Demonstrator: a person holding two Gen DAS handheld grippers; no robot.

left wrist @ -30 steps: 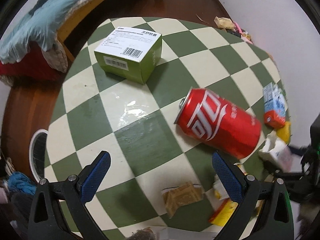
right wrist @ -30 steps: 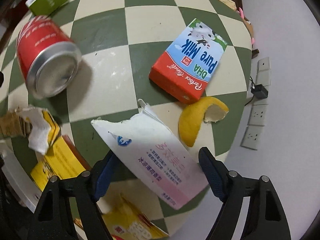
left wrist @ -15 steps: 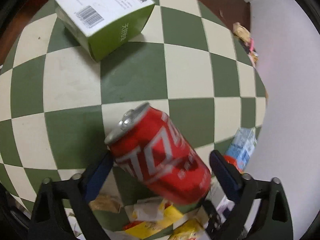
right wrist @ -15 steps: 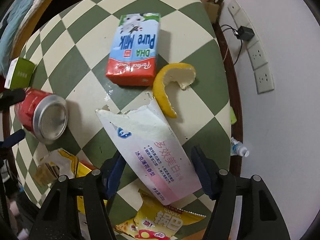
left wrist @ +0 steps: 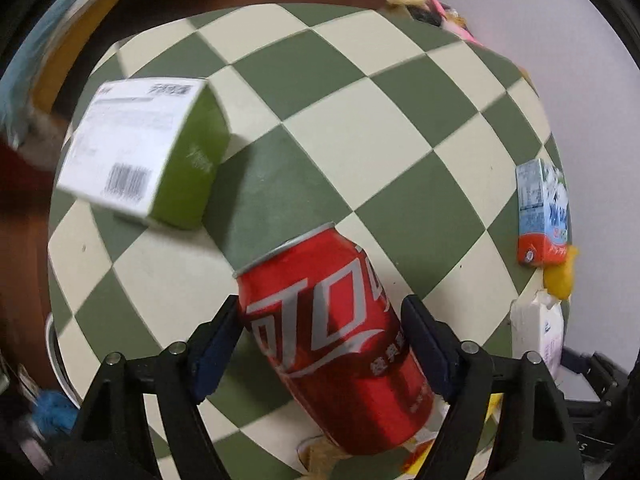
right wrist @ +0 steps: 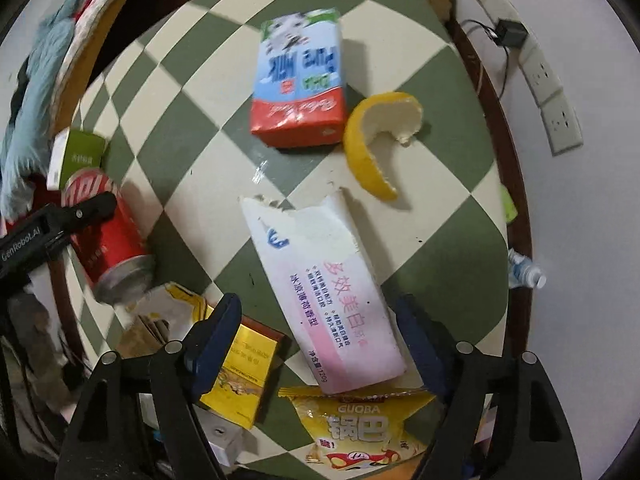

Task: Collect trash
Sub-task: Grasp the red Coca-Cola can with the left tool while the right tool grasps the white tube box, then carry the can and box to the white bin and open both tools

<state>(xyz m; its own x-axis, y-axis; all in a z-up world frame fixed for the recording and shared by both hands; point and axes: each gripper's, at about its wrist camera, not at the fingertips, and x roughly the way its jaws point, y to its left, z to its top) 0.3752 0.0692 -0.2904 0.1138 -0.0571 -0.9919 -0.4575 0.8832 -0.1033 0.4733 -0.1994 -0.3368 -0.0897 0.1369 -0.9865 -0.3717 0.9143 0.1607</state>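
Green box (left wrist: pixel 148 152) at left on checkered surface (left wrist: pixel 360 132). Left gripper (left wrist: pixel 322 342): jaws just been closing, red can (left wrist: pixel 340 344) lying between them, left pad touching can, right pad's contact unclear. Milk carton (left wrist: pixel 544 212) at right edge. Right gripper (right wrist: pixel 316 350): jaws just been opening, wide, torn white-pink box (right wrist: pixel 320 288) between them, untouched. Lemon peel (right wrist: pixel 372 140) just beyond box.

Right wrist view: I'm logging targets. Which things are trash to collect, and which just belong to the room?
Trash: red can, milk carton, lemon peel, torn toothpaste box, snack bag, yellow pack.

Room: wall sockets, charger, blue cloth.
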